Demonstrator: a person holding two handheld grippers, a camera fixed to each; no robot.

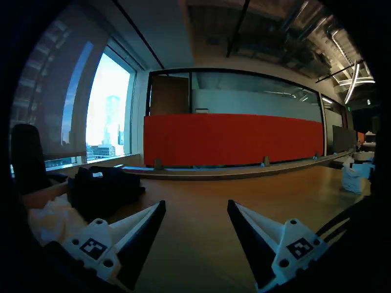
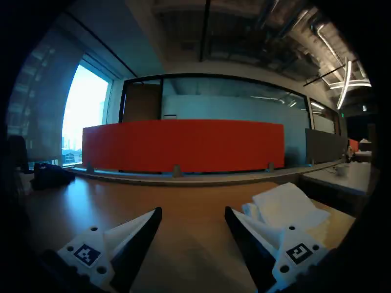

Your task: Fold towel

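A wooden worktop (image 1: 195, 234) spreads across the lower half of both views, bare in the middle. Along its far edge stands a long red screen (image 1: 229, 139), with a glass wall above it. A bright window (image 1: 110, 117) fills the upper left of the left gripper view, and a dark chair (image 1: 27, 151) sits at the left edge below it.

The left tongs (image 1: 196, 205) reach in from the bottom of the left gripper view, fingers spread wide apart with nothing between them, low over the bare wood. The right tongs (image 2: 192, 211) stand the same way at the bottom of the right gripper view, parted and holding nothing.

A heap of dark cloth (image 1: 102, 188) lies on the worktop at centre left of the left gripper view, just beyond the left finger. The white towel (image 2: 288, 205) lies folded flat at the lower right of the right gripper view, just behind the right finger; whether they touch cannot be told. A pale crumpled cloth (image 1: 51, 219) lies at the lower left of the left gripper view, beside the dark heap.
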